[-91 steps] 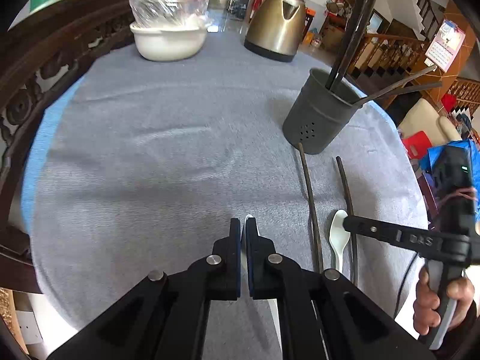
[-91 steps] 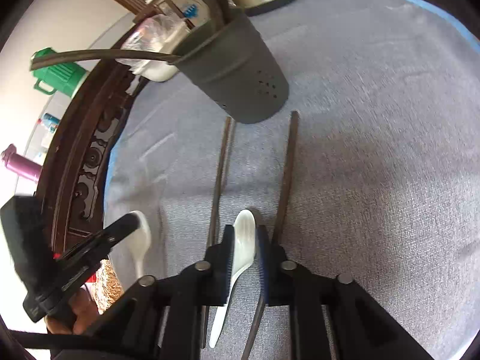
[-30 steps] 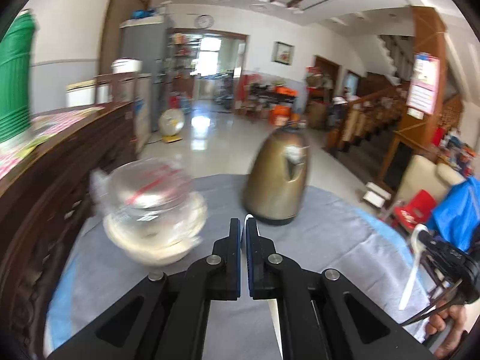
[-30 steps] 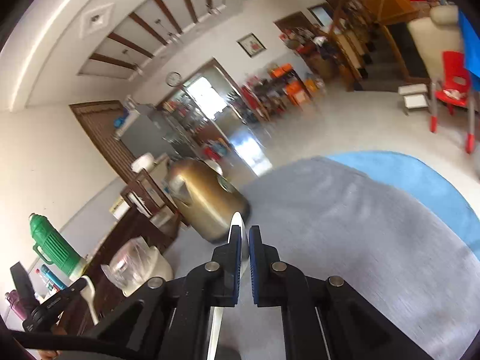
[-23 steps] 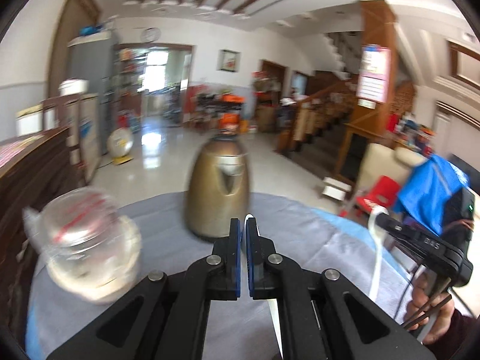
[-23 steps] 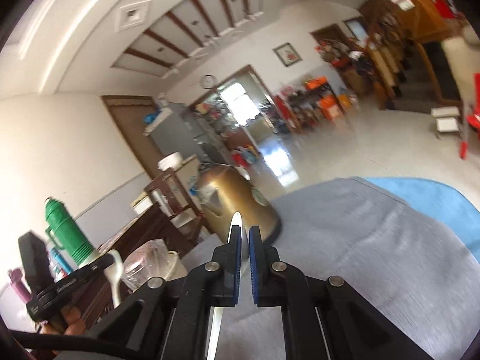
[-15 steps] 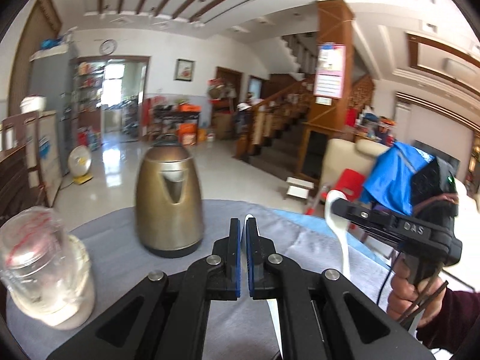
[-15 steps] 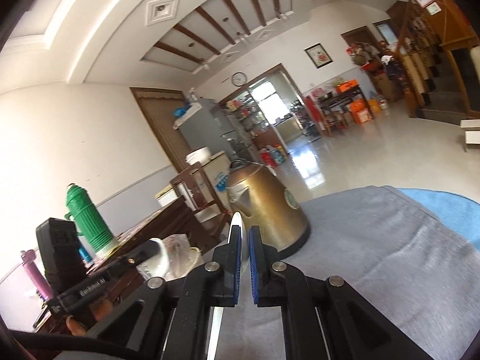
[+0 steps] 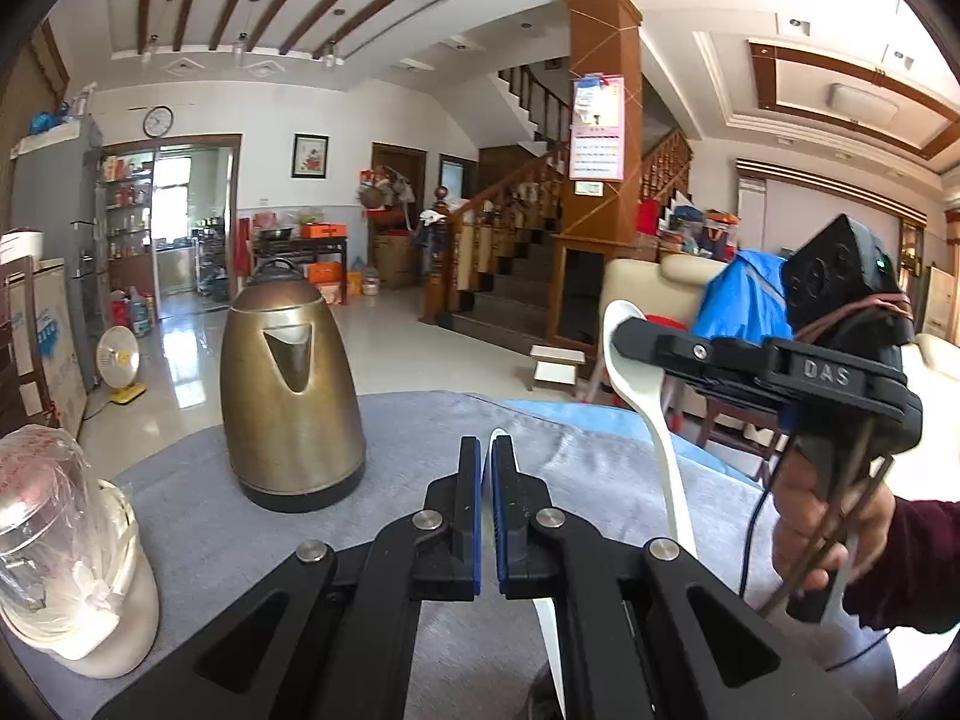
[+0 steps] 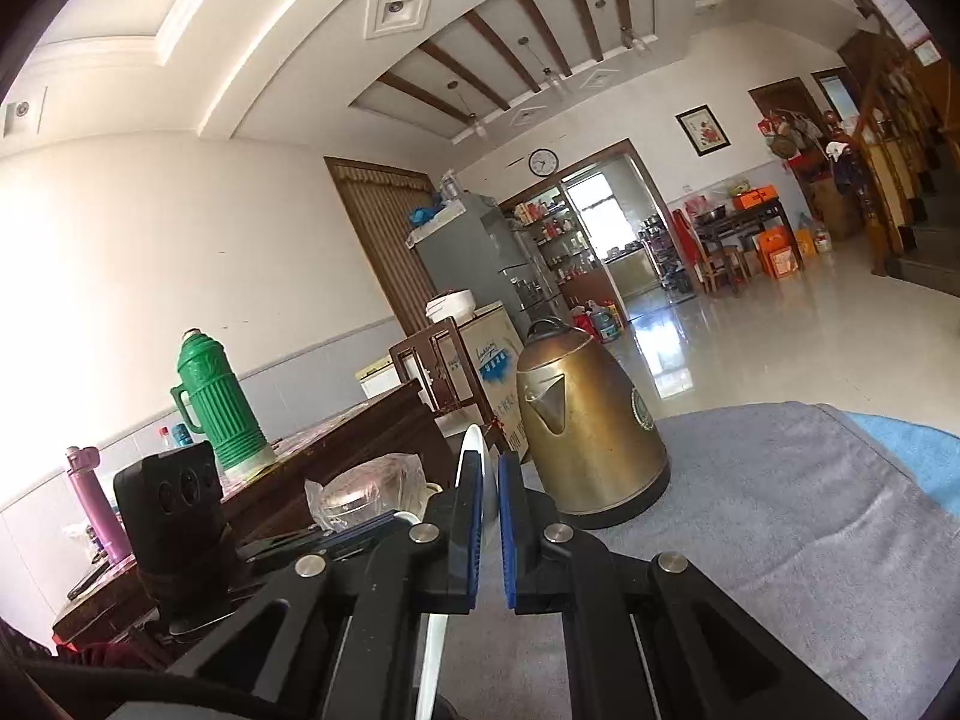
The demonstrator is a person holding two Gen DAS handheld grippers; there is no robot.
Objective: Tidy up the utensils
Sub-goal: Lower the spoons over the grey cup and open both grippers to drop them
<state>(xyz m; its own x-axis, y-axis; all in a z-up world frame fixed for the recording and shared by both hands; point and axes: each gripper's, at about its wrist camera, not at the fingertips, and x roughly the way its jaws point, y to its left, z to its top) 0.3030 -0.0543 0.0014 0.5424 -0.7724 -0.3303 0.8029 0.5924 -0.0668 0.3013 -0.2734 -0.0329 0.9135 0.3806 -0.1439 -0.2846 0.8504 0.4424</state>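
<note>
A grey tablecloth (image 9: 600, 480) is spread over the table, with a brass kettle (image 9: 291, 396) standing on it. One white spoon (image 9: 497, 438) is clamped edge-on in the left gripper (image 9: 486, 468). Another white spoon (image 9: 642, 384) is pinched in the right gripper (image 10: 489, 480), held clear above the cloth.

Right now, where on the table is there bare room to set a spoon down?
The grey cloth right of the kettle is bare to its blue edge. Left of the kettle, the covered bowl crowds that side.
</note>
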